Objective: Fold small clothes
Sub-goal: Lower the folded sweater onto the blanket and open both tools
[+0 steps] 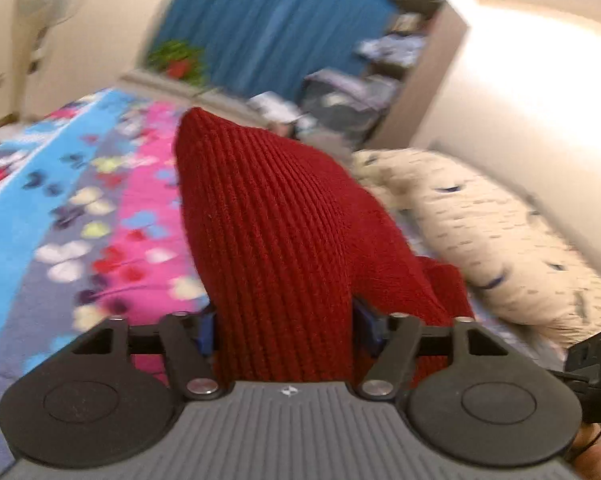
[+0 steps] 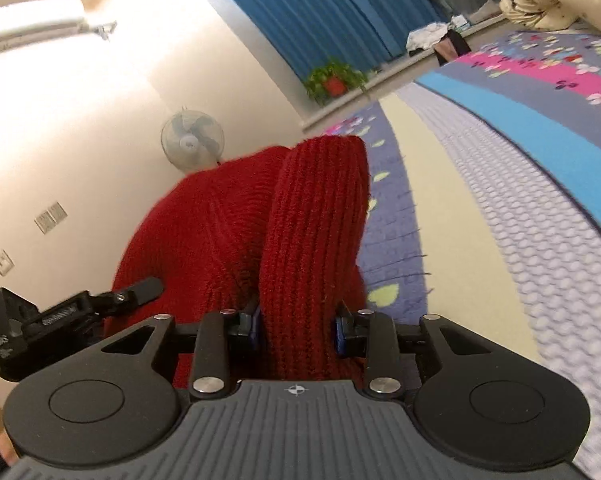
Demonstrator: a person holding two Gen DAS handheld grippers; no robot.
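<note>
- Left gripper [image 1: 286, 326]: black linkage arms, silver screw heads, blue pads [image 1: 206, 330], round black discs either side.
- Right gripper [image 2: 298, 330]: same build, blue pads [image 2: 337, 334].
- Both had grey ribbed housing with a small crosshair mark.

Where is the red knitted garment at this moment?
The red knitted garment is gripped between both tongs, left and right, bunched up above the flowered bedspread. In the left wrist view a cream pillow lies to its right.
</note>
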